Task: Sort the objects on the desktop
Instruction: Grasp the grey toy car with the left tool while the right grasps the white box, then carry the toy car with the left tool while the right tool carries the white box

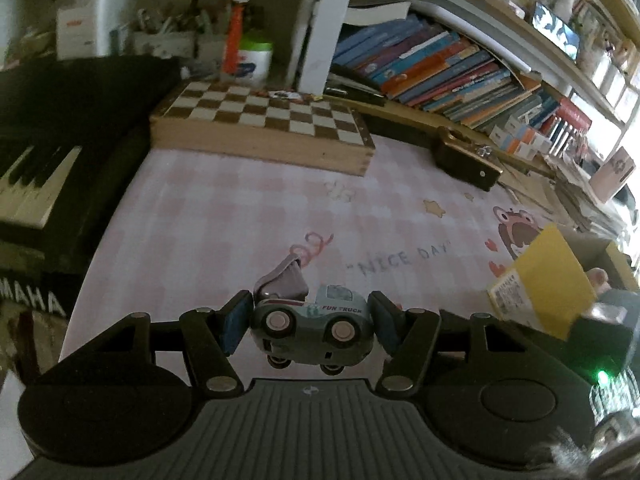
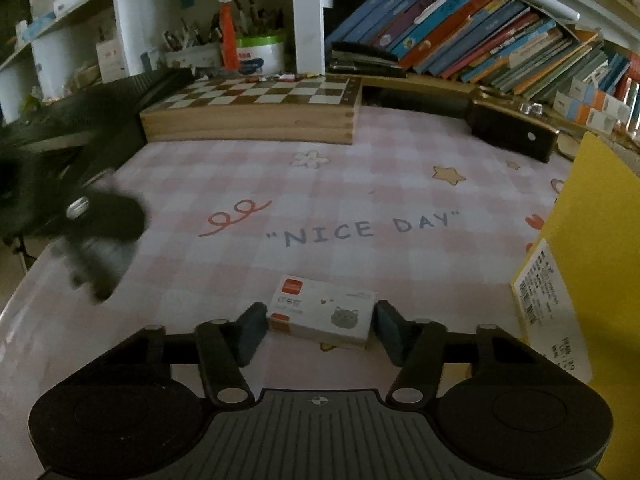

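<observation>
Only your left camera shows your left gripper (image 1: 311, 322) squeezing the toy truck (image 1: 314, 322); your right gripper (image 2: 316, 328) sits wide open around the little box (image 2: 322, 314), seen only by your right camera.

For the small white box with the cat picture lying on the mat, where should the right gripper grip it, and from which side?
Grip the white box across its two short ends, coming in low from the near side. It lies flat on the pink mat, and the right gripper, open, already has a finger beside each end.

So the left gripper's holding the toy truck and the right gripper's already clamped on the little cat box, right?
Not quite. In the right wrist view the right gripper is open, its fingers either side of the cat box lying on the mat. The left gripper does hold the toy truck.
</observation>
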`<state>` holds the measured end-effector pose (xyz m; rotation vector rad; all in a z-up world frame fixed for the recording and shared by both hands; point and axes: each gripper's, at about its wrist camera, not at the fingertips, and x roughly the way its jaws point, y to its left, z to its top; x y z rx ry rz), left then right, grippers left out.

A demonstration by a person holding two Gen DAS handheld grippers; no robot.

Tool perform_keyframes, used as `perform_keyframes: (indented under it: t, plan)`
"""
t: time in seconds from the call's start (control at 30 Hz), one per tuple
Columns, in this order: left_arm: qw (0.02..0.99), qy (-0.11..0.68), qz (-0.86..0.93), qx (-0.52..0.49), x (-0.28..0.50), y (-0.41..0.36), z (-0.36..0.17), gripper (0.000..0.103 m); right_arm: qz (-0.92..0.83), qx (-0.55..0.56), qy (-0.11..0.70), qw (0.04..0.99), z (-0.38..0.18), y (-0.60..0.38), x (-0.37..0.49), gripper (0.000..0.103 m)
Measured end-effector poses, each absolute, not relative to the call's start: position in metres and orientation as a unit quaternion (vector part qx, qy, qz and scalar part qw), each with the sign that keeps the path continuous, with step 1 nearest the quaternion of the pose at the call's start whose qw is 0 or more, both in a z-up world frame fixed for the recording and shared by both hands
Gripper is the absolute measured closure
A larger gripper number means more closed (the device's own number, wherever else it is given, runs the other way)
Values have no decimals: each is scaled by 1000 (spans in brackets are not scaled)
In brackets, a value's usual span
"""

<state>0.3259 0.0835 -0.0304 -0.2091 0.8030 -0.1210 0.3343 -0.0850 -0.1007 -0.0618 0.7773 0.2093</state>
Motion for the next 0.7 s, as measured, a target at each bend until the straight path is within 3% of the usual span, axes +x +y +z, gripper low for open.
perform_keyframes:
  t: [0.7]
  plan:
    - [934,304,-91,-166,253,95,24,43,139,41,342,929,-17,-133,277,46]
